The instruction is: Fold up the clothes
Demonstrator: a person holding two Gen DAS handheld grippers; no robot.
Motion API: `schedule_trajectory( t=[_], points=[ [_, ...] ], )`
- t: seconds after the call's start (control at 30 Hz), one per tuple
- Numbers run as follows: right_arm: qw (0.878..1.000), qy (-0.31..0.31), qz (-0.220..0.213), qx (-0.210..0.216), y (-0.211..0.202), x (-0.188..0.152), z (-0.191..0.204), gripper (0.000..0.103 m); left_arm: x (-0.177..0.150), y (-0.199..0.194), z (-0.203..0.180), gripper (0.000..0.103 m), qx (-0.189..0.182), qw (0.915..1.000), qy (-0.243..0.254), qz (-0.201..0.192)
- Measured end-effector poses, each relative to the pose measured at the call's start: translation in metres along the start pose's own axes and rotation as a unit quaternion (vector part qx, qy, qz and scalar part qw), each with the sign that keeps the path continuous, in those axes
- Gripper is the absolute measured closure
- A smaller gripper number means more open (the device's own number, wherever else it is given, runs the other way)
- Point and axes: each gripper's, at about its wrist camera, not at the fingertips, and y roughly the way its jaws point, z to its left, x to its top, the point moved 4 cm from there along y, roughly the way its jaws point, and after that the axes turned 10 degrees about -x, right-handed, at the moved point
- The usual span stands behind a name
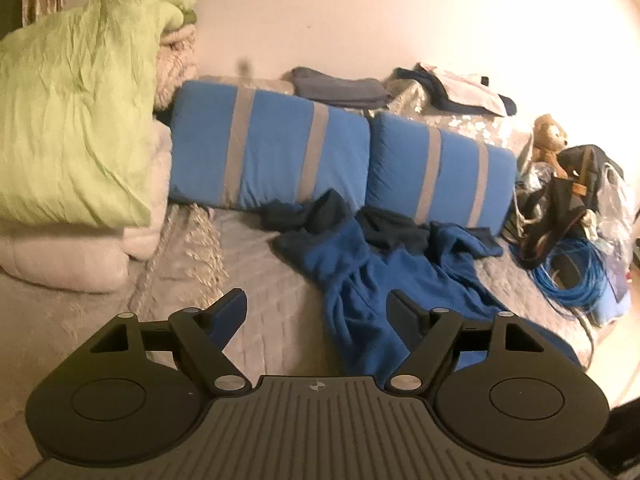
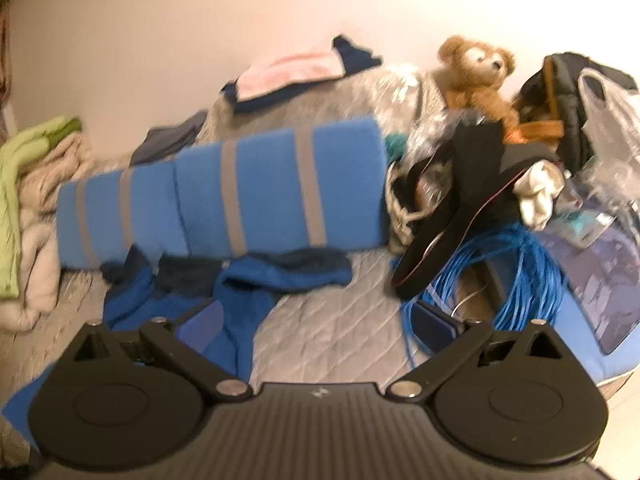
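Two striped blue cushions [image 1: 268, 148] [image 1: 440, 172]; one teddy bear [image 1: 548, 136]; one blue cable coil [image 1: 572, 276]; one blue garment [image 1: 372, 280].

Garment [image 1: 376, 280] before pillows [image 1: 272, 152], on bed [image 1: 256, 280]

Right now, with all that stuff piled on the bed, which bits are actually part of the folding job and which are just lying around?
Part of the job:
- blue garment, spread crumpled on the bed cover
- left tool and right tool, both open, holding nothing

Just lying about:
- blue striped pillows
- teddy bear
- coiled blue cable
- green duvet
- black bag
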Motion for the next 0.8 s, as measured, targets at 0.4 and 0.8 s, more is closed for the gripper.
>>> schedule_trajectory(
  t=[0.4, 0.8],
  points=[
    [0.999, 0.016, -0.035, 0.001, -0.008, 0.059, -0.005, 0.000, 0.050, 0.000, -0.025, 0.026, -0.019, 0.9982, 0.047, -0.033],
    [0.998, 0.040, -0.050, -0.029, 0.042, 0.102, -0.010, 0.000, 0.091, 0.058, -0.039, 0.026, -0.036, 0.9895, 0.117, -0.077]
  ],
)
